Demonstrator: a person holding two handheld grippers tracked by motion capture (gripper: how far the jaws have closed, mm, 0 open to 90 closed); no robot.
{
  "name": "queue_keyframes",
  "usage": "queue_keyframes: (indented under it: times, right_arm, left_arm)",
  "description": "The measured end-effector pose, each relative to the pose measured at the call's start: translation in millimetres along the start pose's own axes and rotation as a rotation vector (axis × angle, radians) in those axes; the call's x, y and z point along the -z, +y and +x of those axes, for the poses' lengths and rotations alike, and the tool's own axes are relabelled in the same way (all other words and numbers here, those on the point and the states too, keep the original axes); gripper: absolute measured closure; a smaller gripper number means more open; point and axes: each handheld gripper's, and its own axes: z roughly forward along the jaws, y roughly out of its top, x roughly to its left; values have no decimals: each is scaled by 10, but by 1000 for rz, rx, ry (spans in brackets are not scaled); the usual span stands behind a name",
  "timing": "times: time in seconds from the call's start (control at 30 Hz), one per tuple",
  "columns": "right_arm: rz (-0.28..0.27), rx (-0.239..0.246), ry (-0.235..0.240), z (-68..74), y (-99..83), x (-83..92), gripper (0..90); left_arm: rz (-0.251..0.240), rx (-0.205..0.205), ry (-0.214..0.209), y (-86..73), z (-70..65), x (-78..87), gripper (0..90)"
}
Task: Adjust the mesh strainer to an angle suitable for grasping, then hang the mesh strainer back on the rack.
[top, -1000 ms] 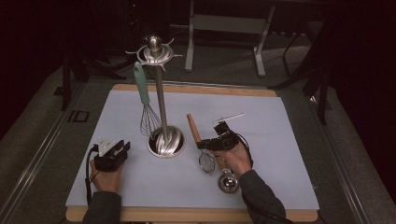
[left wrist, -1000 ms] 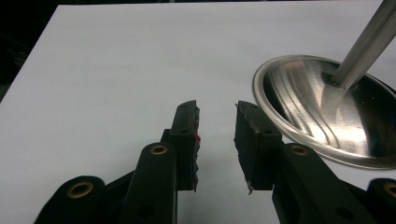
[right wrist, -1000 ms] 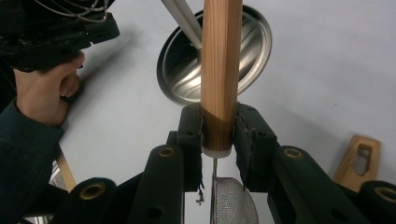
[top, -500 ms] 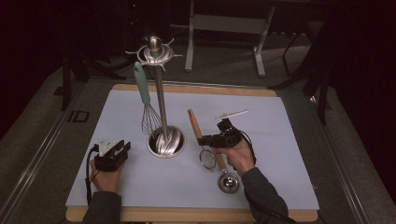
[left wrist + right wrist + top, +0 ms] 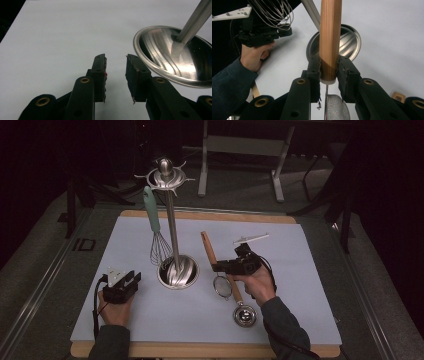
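The right tool (image 5: 218,266) has its jaws closed on the wooden handle of a small strainer (image 5: 223,286), pads pressing either side just above where the wood meets the wire shank, as the right gripper view shows (image 5: 329,42). The handle tilts up and away over the surface (image 5: 280,320), the mesh bowl hanging low beside a metal scoop (image 5: 244,315) that lies flat near the right hand. The left tool (image 5: 121,285) rests on the mat with its jaws partly open and nothing between them, just short of the rack's round steel base (image 5: 172,55). A whisk (image 5: 156,237) already hangs from the rack (image 5: 170,220). The step in hand looks like lifting the strainer to hang it. Next, I judge, the handle end must be carried up to a free hook at the rack's crown (image 5: 165,174), clear of the whisk; the left tool may need to steady the base.
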Motion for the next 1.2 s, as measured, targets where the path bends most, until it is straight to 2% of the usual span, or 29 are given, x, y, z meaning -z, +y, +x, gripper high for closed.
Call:
queue_keyframes:
  times: [0.6, 1.2]
  right_arm:
    - [-39, 54, 10, 101, 139, 85, 730]
    - [-61, 83, 25, 161, 234, 119, 730]
  left_arm:
    - [19, -13, 1, 5, -13, -17, 695]
    - [20, -16, -1, 5, -14, -17, 691]
